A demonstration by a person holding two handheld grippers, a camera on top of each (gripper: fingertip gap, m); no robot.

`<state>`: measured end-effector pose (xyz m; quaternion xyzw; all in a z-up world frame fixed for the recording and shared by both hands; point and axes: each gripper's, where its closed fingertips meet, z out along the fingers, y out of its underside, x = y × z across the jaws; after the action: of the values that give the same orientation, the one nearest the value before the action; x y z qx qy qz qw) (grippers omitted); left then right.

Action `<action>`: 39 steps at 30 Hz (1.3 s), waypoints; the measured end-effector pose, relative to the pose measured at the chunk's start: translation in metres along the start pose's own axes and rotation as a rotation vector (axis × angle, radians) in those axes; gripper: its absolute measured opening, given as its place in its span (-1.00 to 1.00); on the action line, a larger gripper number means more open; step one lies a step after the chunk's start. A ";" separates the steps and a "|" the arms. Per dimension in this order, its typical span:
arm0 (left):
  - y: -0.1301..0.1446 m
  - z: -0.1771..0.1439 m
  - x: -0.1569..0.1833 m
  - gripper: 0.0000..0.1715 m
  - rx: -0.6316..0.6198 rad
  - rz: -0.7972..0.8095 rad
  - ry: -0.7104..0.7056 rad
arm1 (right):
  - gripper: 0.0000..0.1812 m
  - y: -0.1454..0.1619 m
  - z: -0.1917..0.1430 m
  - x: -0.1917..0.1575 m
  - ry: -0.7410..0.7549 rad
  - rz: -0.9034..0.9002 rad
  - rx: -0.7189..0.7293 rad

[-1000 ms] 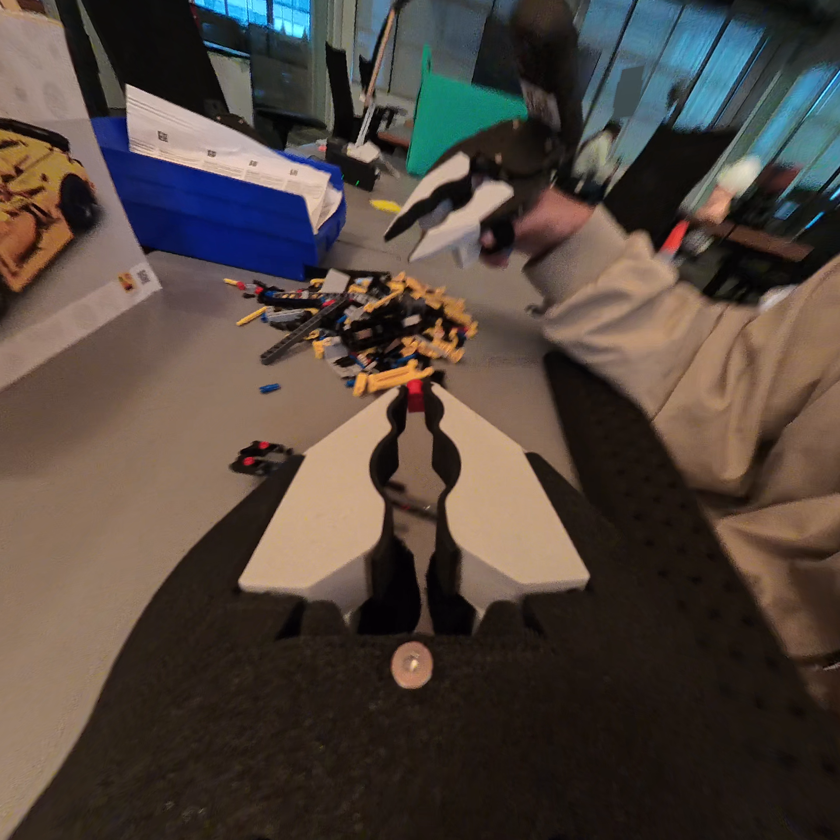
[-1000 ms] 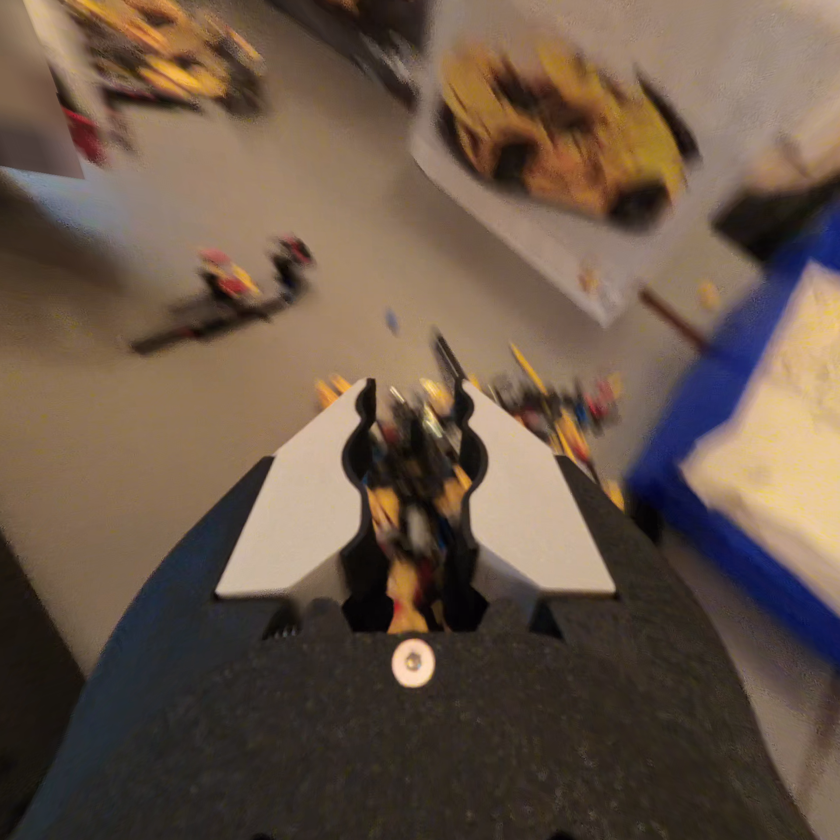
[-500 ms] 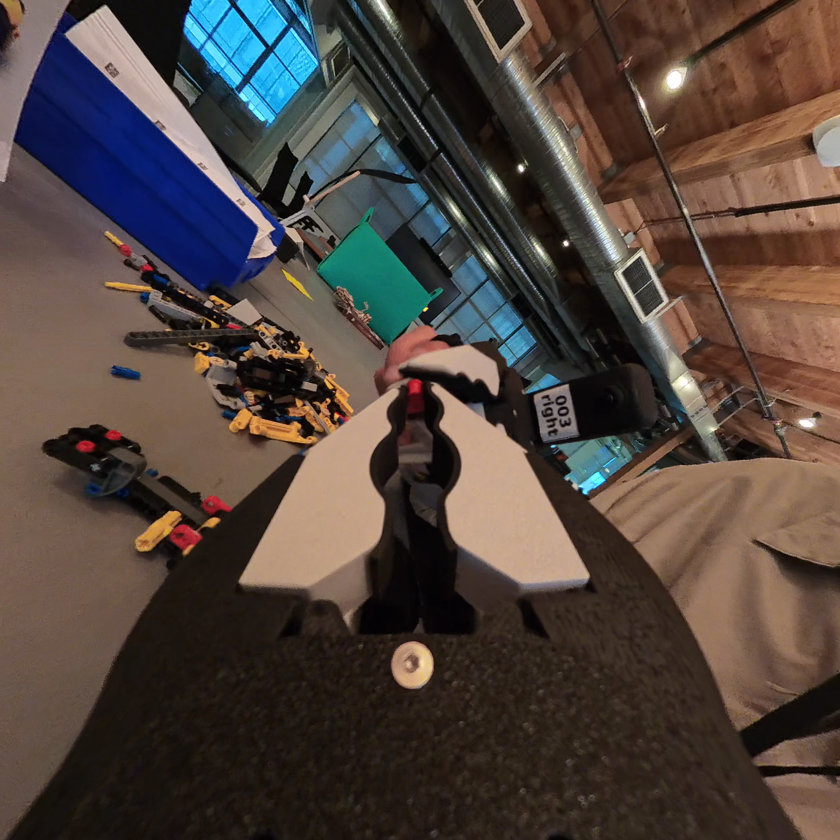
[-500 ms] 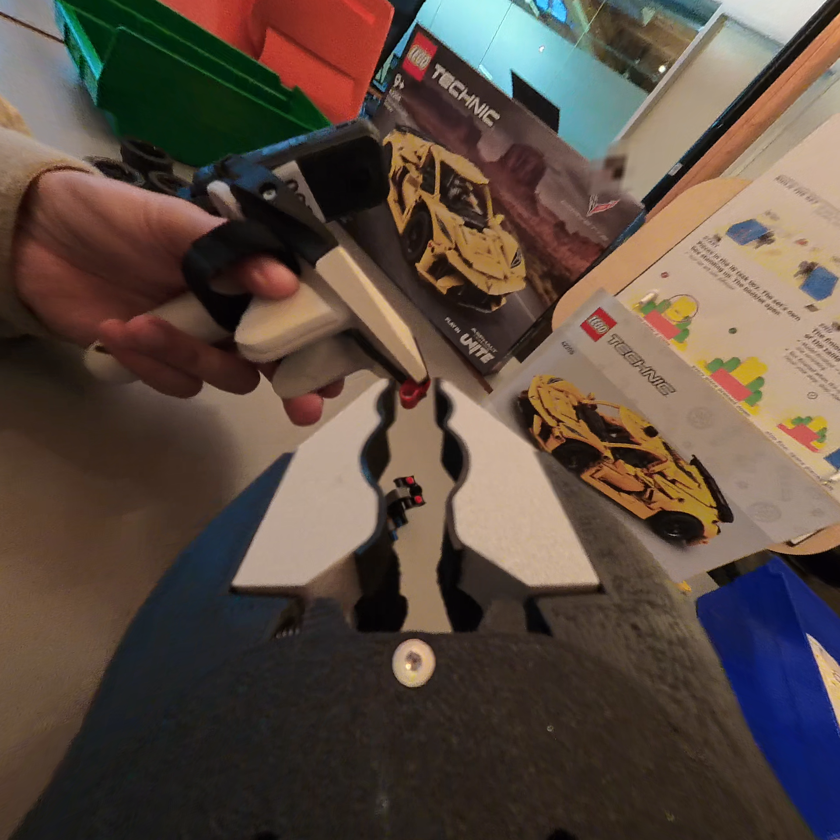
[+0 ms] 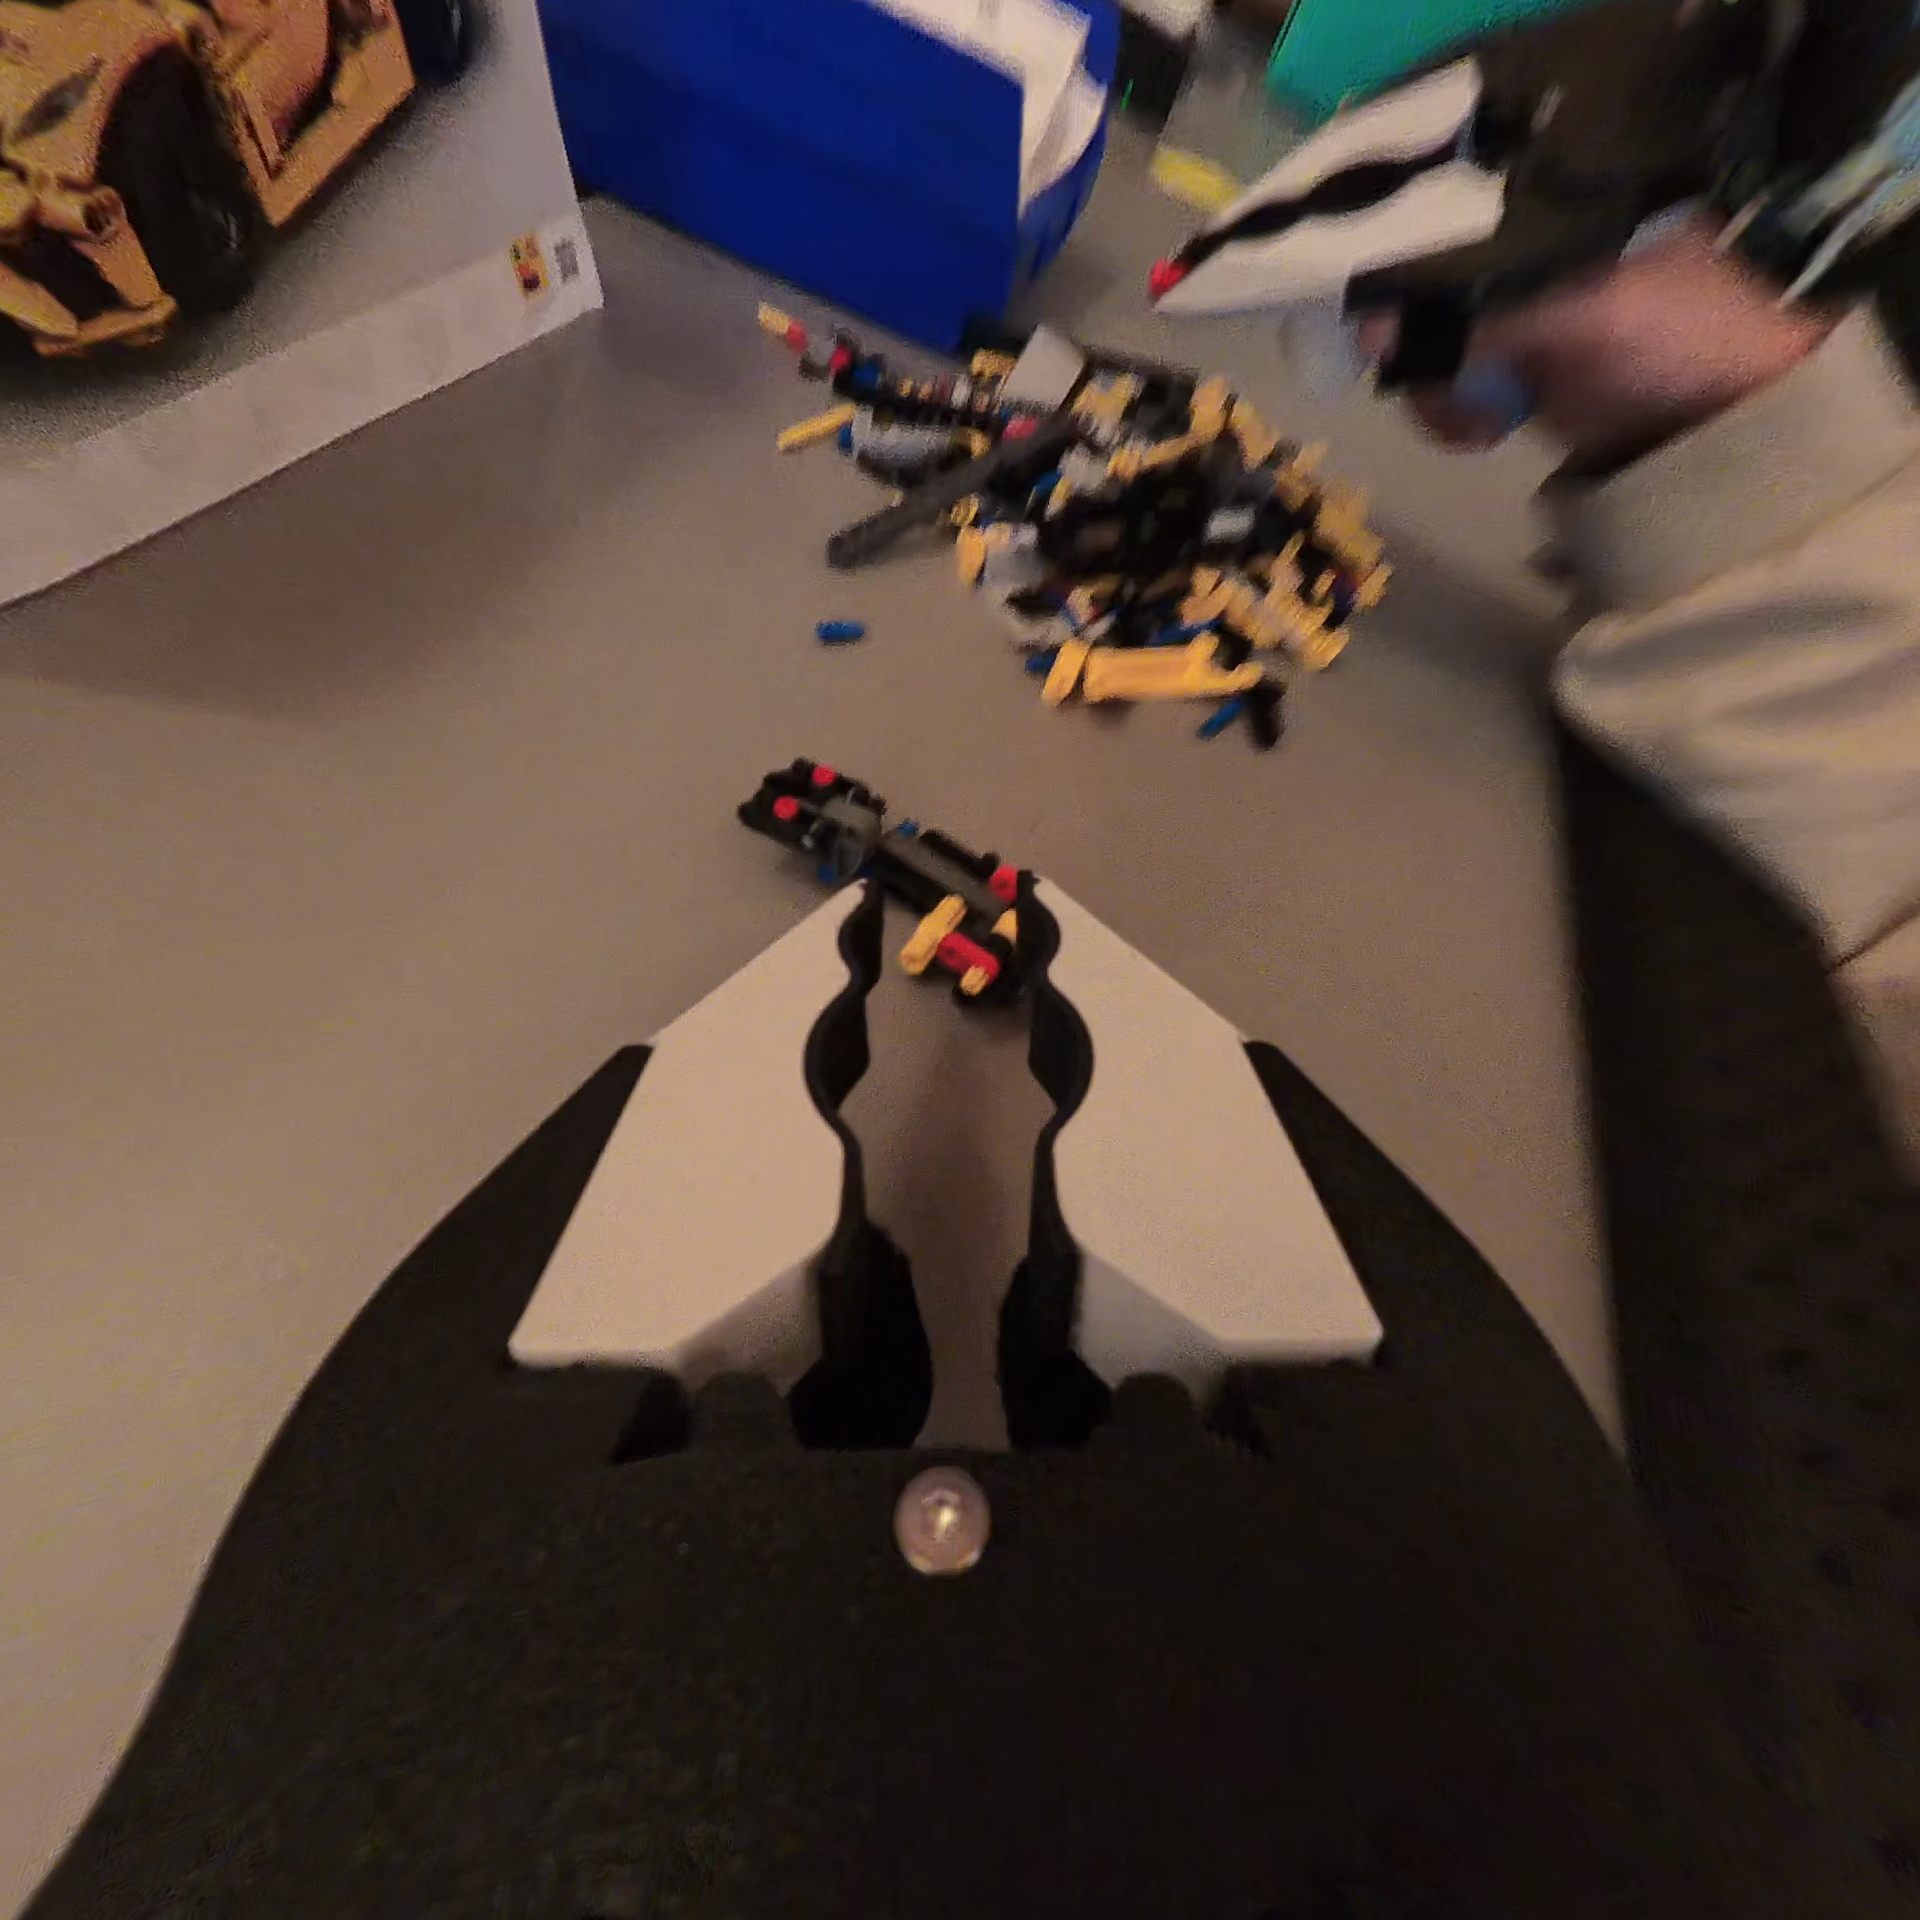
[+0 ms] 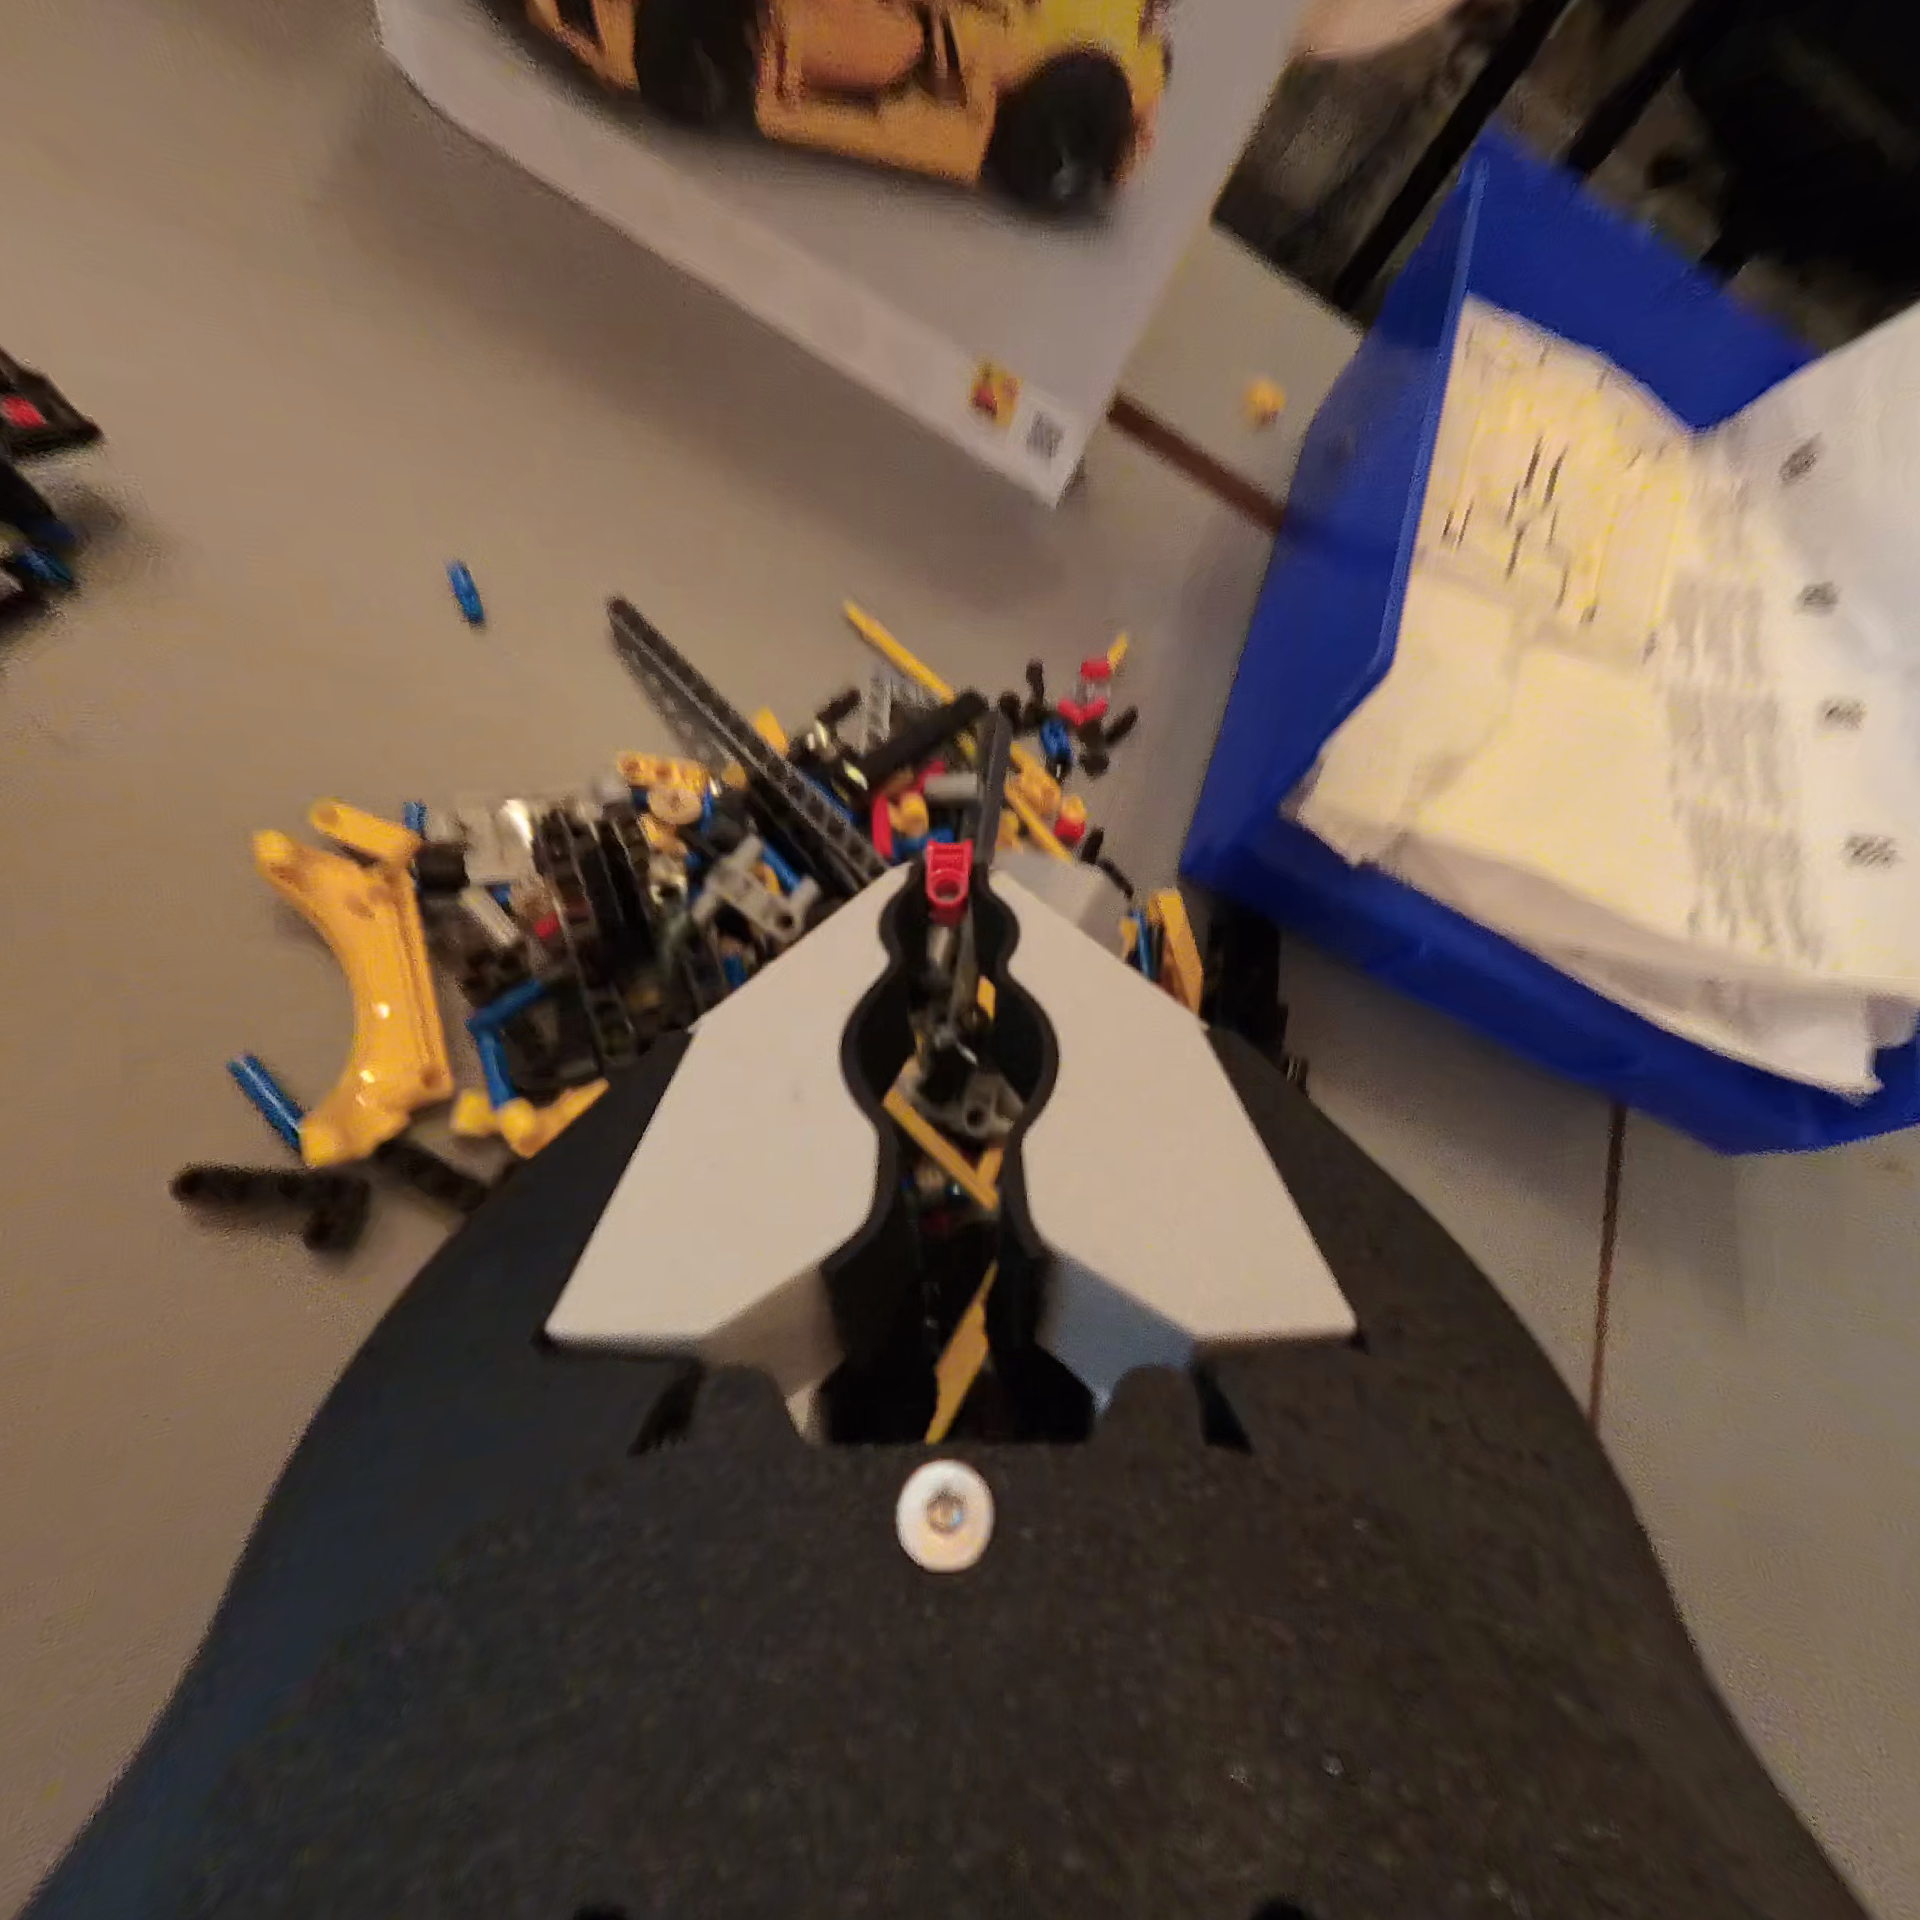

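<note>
My left gripper (image 5: 943, 902) is open, low over the grey table (image 5: 416, 831). The near end of a small black assembly (image 5: 883, 847) with red and yellow parts lies between its fingertips. My right gripper (image 6: 948, 885) is shut on a small red piece (image 6: 945, 864) and holds it above a pile of yellow, black and blue bricks (image 6: 644, 894). In the left wrist view the right gripper (image 5: 1172, 285) hangs above and behind the same pile (image 5: 1143, 540), with a hand and a beige sleeve (image 5: 1714, 644) behind it.
A blue bin (image 5: 831, 135) with paper sheets (image 6: 1610, 675) stands behind the pile. A booklet showing a yellow car (image 5: 208, 208) lies at the far left. A loose blue pin (image 5: 840, 631) lies left of the pile. The black assembly also shows at the right wrist view's left edge (image 6: 31, 468). The gap from one gripper's tips to the other's is roughly 25 cm.
The red piece passed from my left gripper to my right one. My left gripper opened and came down to the black assembly. My right gripper swung back over the pile.
</note>
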<state>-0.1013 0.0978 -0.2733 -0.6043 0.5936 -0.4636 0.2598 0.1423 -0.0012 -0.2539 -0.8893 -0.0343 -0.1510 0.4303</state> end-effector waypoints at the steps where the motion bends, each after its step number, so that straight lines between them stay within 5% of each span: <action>1: 0.005 0.004 0.002 -0.72 -0.033 0.012 -0.014 | -0.92 0.011 0.002 0.003 -0.014 0.010 -0.025; 5: 0.017 0.018 0.019 -0.63 -0.097 -0.048 0.049 | -0.73 0.023 0.008 0.008 -0.039 0.022 -0.015; 10: 0.027 0.031 0.011 -0.59 -0.149 0.056 -0.056 | -0.65 0.002 0.007 0.006 -0.015 0.062 0.056; 13: 0.028 0.039 0.016 -0.57 -0.160 0.120 -0.072 | -0.70 -0.033 0.005 -0.055 -0.201 0.028 0.111; 17: 0.032 0.045 0.016 -0.61 -0.189 0.236 -0.118 | -0.60 -0.040 0.007 -0.177 -0.600 -0.104 0.044; 23: 0.026 0.031 0.019 -0.65 -0.186 0.421 -0.169 | -0.53 -0.020 0.019 -0.235 -0.661 -0.265 -0.066; 27: -0.012 0.012 0.029 -0.67 0.024 0.662 -0.230 | -0.52 -0.044 0.015 -0.214 -0.689 -0.061 0.023; 32: -0.049 -0.012 0.053 -0.68 0.257 0.753 -0.235 | -0.48 -0.096 -0.036 -0.210 -1.156 0.450 0.223; 39: -0.078 -0.038 0.100 -0.69 0.473 0.756 -0.112 | -0.68 -0.129 -0.094 -0.195 -1.602 0.752 0.367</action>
<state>-0.1104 0.0236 -0.1647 -0.2933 0.6355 -0.4256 0.5736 -0.0903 0.0199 -0.1594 -0.5981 -0.0544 0.6718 0.4335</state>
